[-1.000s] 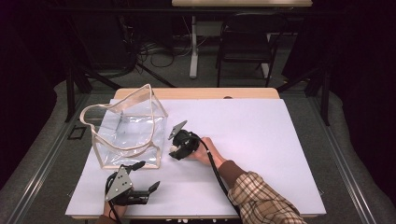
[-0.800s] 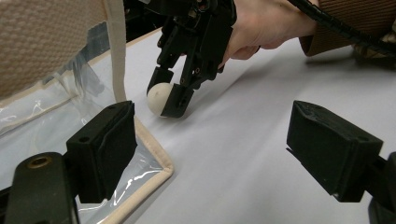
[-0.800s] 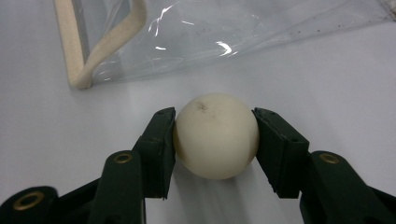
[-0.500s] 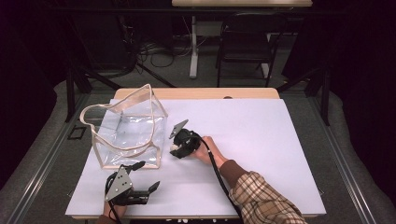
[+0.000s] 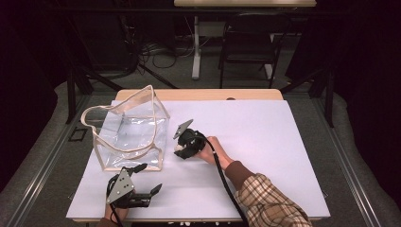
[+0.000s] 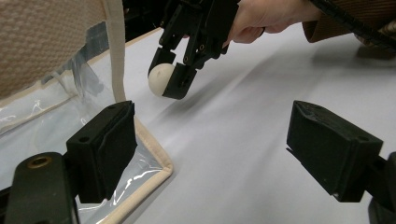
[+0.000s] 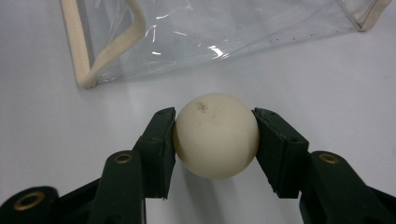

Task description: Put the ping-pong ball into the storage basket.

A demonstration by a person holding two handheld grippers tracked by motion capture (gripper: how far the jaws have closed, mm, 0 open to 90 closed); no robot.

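1. The right tool point(image 7: 215, 135) has just finished closing, and its jaws now pinch the cream ball point(image 7: 215, 135) on both sides, middle of the right gripper view.
2. In the high view the ball point(image 5: 179, 148) sits low over the white table point(image 5: 283, 142), just right of the clear bag point(image 5: 127, 132).
3. The left tool point(image 5: 144, 178) waits wide open and empty, lower left.
4. Grip secured, so I'd judge a lift towards the bag comes next.

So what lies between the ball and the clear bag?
Nothing: between the ball, clamped in the right claw, and the clear bag there is bare white table, per the right gripper view.
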